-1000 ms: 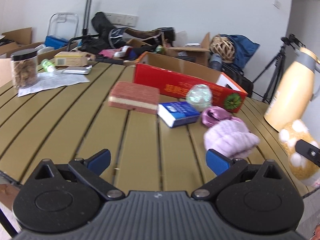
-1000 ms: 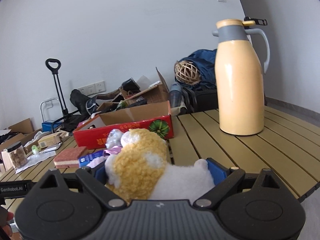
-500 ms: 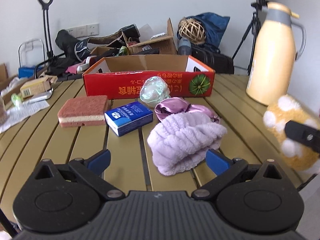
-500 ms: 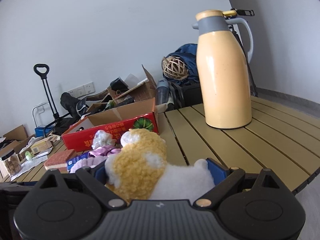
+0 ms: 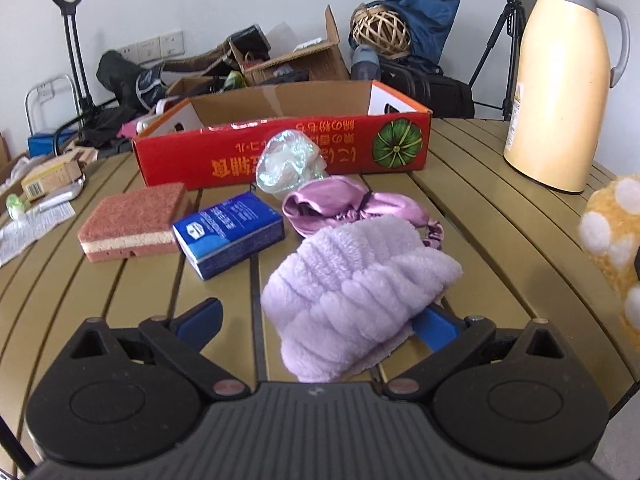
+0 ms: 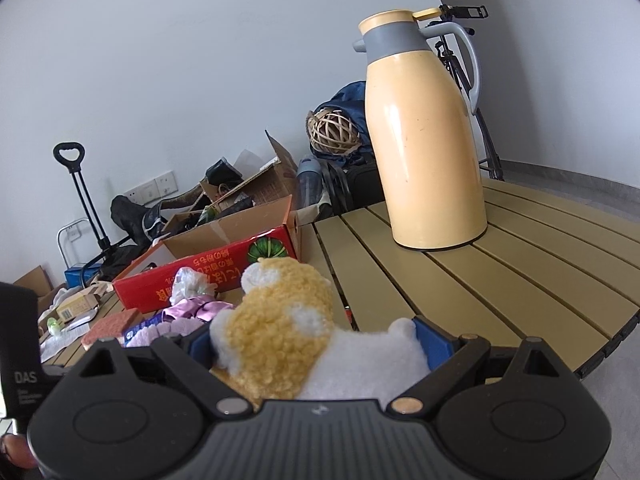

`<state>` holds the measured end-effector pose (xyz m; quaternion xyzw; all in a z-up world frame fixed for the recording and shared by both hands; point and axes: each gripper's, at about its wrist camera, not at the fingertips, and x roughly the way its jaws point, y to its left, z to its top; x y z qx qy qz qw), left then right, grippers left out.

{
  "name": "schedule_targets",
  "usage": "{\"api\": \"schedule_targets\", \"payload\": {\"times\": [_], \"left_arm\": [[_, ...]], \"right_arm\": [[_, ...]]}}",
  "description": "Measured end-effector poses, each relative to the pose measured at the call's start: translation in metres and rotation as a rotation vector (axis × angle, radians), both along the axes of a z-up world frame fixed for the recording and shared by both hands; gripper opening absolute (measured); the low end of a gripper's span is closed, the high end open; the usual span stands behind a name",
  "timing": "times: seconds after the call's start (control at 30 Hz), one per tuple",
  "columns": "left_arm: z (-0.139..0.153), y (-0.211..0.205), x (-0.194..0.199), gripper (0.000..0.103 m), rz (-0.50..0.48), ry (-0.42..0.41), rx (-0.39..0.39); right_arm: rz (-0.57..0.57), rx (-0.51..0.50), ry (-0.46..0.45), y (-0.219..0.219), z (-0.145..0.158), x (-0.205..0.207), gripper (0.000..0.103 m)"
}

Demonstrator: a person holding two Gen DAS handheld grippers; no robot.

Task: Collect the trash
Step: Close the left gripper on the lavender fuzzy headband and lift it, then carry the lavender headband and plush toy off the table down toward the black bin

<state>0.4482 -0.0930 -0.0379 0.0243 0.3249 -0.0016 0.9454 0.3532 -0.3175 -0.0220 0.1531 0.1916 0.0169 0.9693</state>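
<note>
The left gripper point(image 5: 316, 318) has its jaws spread wide, with a lilac fluffy cloth point(image 5: 354, 294) lying on the slatted table point(image 5: 480, 216) between them. Just beyond the cloth sit a blue packet point(image 5: 230, 234) and a red box point(image 5: 288, 148). The right gripper point(image 6: 316, 340) is clamped on a yellow-and-white plush toy point(image 6: 288, 328).

Red carton point(image 5: 280, 152): orange Chinese characters along the front wall, printed upside down, not legible; green pumpkin emblem at the right end.
Blue box point(image 5: 230, 234): white print and a small logo, too blurred to read.
Black device point(image 6: 18, 356): "DAS" in pale letters; smaller lines beneath unreadable.
</note>
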Motion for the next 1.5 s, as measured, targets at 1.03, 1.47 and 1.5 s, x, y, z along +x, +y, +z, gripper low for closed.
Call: {"api": "schedule_targets", "payload": {"times": [1.03,1.47,1.5], "left_arm": [[0.057,0.032,-0.086,0.027,0.010,-0.148,-0.006],[0.076,0.053,-0.152,0.027,0.035,-0.175,-0.030],[0.077,0.054,-0.157,0.027,0.035,-0.176,-0.032]], "right_arm": [[0.088,0.021,-0.036,0.009,0.004,-0.013,0.095],[0.188,-0.015,-0.090,0.030,0.013,-0.049,0.095],[0.195,-0.016,-0.095,0.031,0.014,-0.055,0.096]]}}
